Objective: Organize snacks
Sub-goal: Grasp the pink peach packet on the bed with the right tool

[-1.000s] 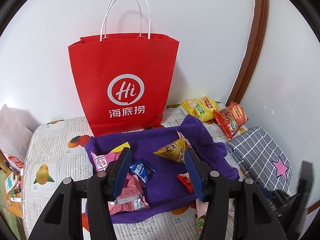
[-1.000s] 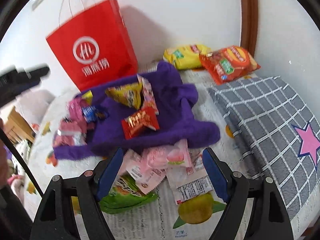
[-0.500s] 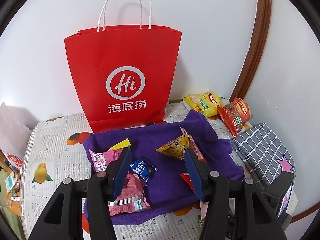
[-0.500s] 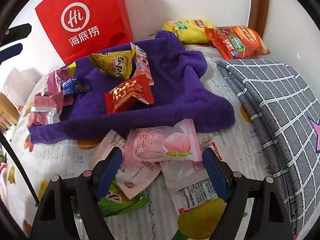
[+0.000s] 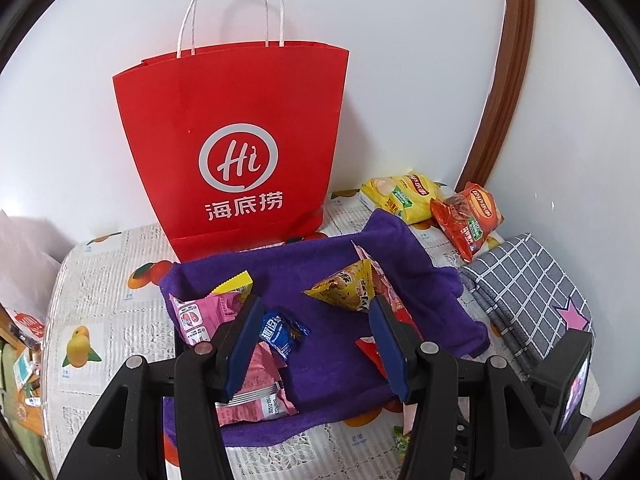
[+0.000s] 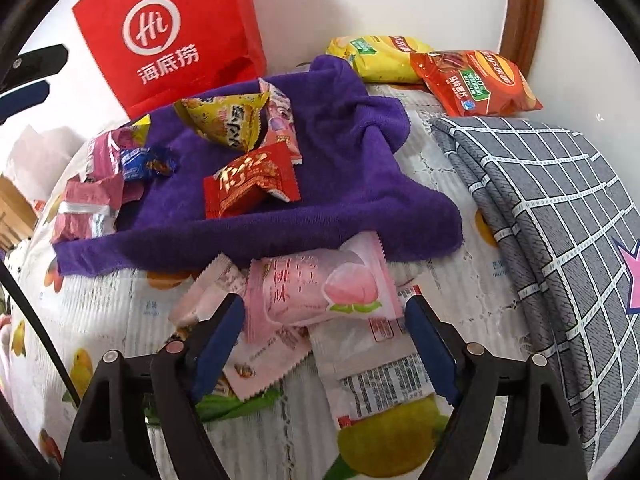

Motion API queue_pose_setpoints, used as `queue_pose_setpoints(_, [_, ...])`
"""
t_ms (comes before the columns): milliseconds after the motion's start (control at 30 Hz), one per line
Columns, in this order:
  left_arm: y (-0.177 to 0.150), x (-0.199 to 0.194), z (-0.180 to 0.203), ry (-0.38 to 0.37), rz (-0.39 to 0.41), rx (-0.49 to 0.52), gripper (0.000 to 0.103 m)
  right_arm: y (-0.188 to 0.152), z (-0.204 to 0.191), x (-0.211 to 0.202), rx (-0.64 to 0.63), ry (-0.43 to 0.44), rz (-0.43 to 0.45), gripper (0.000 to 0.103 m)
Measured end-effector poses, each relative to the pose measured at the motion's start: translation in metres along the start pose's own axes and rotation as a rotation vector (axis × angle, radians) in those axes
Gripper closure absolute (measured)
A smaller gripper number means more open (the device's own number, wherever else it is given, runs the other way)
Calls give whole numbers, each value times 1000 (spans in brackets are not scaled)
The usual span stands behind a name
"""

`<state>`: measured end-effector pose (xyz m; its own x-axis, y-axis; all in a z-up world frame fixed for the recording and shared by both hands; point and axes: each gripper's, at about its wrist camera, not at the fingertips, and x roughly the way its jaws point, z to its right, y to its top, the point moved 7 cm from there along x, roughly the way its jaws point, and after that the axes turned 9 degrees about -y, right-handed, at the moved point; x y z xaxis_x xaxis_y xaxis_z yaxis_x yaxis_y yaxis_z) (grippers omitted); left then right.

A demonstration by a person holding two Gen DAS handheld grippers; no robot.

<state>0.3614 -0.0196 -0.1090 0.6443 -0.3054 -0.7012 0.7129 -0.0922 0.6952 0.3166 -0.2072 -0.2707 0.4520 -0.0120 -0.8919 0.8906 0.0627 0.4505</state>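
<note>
A red paper bag (image 5: 236, 140) stands against the wall, also seen in the right wrist view (image 6: 168, 36). Small snack packets lie on a purple towel (image 5: 320, 256): a yellow triangular pack (image 5: 344, 286), a blue candy (image 5: 280, 332), pink packs (image 5: 200, 316). My left gripper (image 5: 316, 312) is open and empty above the towel. My right gripper (image 6: 324, 312) is open, low over a pink peach packet (image 6: 320, 292) that lies between its fingers at the towel's front edge. A red packet (image 6: 250, 184) lies on the towel (image 6: 340, 160).
A yellow chip bag (image 6: 380, 60) and a red chip bag (image 6: 476, 82) lie at the back by the wall. A folded grey checked cloth (image 6: 540, 208) lies at the right. More flat packets (image 6: 384, 376) and a green one (image 6: 236, 400) lie on the fruit-print tablecloth (image 5: 100, 280).
My right gripper has moved down and forward onto the pink peach packet, which now sits between the fingers. My left gripper has drifted slightly; the bag looks a bit nearer.
</note>
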Motion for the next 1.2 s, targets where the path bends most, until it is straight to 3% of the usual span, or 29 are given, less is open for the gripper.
queue_pose_setpoints(167, [2, -4, 0, 25, 14, 19, 50, -1, 3, 1, 12, 20, 1, 22])
queue_pose_setpoints(367, [0, 2, 1, -1, -7, 10, 50, 0, 3, 2, 19, 8, 37, 25])
queue_pose_setpoints(533, [-1, 3, 2, 11, -17, 14, 50, -2, 5, 0, 28, -5, 45, 40])
queue_pose_setpoints(567, [-2, 3, 1, 17, -21, 17, 50, -3, 5, -1, 27, -4, 45, 53])
queue_pose_setpoints(767, [-13, -6, -9, 48, -33, 7, 50, -11, 9, -12, 32, 12, 52, 87])
queue_pose_setpoints(967, [-50, -6, -38, 86, -97, -50, 50, -21, 11, -24, 35, 63, 39, 87])
queue_pose_setpoints(1000, [-56, -7, -43, 89, -102, -64, 50, -22, 11, -27, 33, 70, 46, 84])
queue_pose_setpoints(1133, [-79, -12, -57, 69, -119, -126, 50, -21, 16, -35, 38, 81, 87, 46])
queue_pose_setpoints(1200, [-89, -13, -57, 50, -128, -148, 50, -18, 19, -34, 52, 74, 94, 45])
